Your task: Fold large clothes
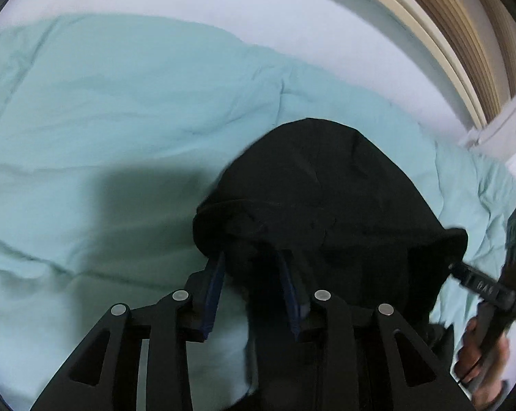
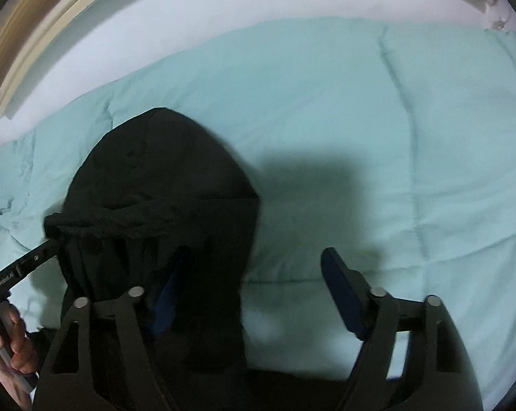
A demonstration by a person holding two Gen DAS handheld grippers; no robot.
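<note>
A black garment [image 1: 330, 198] lies bunched on a pale teal quilt [image 1: 103, 109]. In the left wrist view its near edge drapes over my left gripper [image 1: 253, 260], hiding both blue fingertips; the jaws stand partly apart with cloth between them. My right gripper [image 1: 463, 267] reaches into the garment's right side there. In the right wrist view the garment [image 2: 162, 178] covers the left blue finger [image 2: 170, 287] of my right gripper [image 2: 254, 257]; the right finger [image 2: 340, 284] is bare and the jaws are wide apart. My left gripper [image 2: 49, 239] pokes into the garment's rolled edge at the left.
The teal quilt [image 2: 378, 137] covers a bed with white sheet [image 1: 223, 3] beyond it. A wooden frame [image 1: 456, 27] curves along the far edge. A white post [image 1: 504, 116] stands at the right. A hand [image 1: 477, 349] holds the right gripper's handle.
</note>
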